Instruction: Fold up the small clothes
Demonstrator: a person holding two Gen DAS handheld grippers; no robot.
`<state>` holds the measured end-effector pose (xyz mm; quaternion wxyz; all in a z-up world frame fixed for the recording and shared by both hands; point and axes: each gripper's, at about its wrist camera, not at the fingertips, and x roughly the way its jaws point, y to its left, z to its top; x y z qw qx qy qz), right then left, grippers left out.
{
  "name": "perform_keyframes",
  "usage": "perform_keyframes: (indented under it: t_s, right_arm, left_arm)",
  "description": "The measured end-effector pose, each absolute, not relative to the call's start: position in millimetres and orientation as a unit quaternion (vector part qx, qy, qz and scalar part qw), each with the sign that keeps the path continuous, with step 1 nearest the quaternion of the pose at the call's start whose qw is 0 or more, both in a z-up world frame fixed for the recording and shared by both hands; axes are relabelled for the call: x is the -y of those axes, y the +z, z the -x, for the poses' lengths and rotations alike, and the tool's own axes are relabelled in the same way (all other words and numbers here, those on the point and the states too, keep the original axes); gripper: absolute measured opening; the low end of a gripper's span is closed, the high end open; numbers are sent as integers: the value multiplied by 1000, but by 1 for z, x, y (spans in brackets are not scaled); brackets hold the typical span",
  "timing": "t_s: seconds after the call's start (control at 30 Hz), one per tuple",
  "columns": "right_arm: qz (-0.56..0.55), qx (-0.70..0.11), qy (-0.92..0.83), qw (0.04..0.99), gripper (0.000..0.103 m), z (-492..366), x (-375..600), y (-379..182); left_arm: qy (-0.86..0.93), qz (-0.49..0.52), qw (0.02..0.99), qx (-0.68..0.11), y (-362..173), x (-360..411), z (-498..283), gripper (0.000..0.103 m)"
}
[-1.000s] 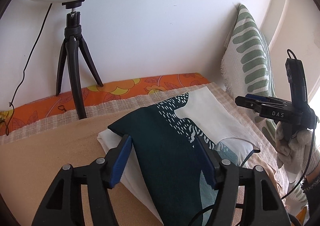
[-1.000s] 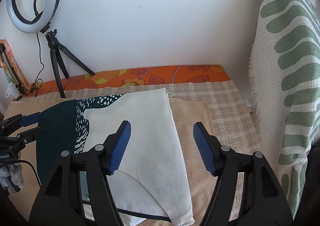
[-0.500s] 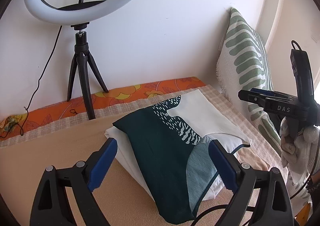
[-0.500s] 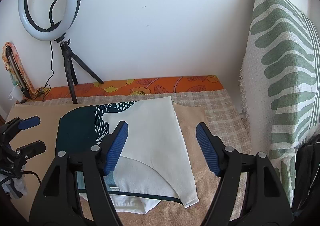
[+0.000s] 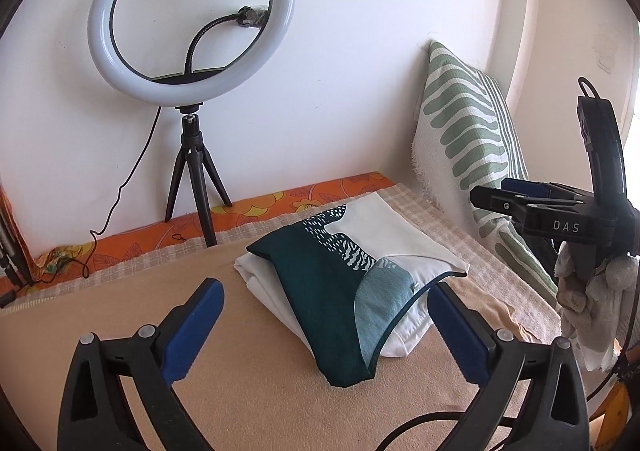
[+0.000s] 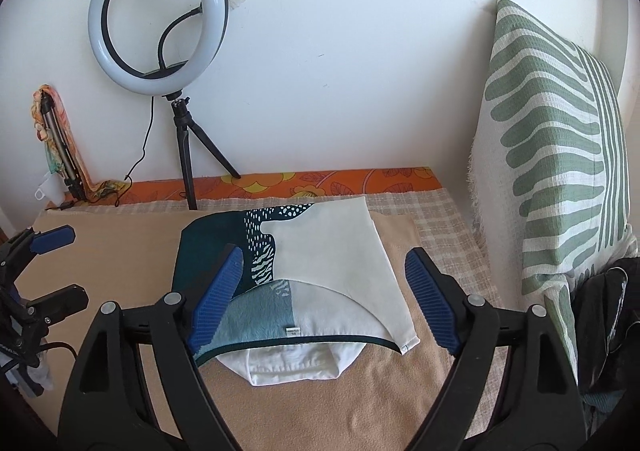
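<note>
The folded garment (image 5: 344, 283) lies on the tan blanket (image 5: 260, 371) near the bed's far edge, below the ring light (image 5: 192, 17); the left gripper (image 5: 324, 331) and right gripper (image 6: 324, 299) have just been opening, jaws released, nothing between them.

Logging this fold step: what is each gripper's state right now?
Left gripper: open, jaws just widened, holding nothing.
Right gripper: open, jaws just widened, holding nothing.
</note>
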<state>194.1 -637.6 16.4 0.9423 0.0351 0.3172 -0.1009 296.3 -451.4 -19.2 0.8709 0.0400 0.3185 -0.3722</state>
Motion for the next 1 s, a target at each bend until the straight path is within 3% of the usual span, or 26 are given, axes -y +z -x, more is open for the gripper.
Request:
perform_keyframes:
  t_s: [0.33,1.0]
  right_arm:
    - [-51,-282,-126,950,100,-137,593,27]
    - [-58,-259,-160,951,101,-80,494,-17]
  left_arm:
    - [-381,-44,869,-312,-11,411,-251,103]
    - [-348,-58,884,-308,-42,330,-187,103]
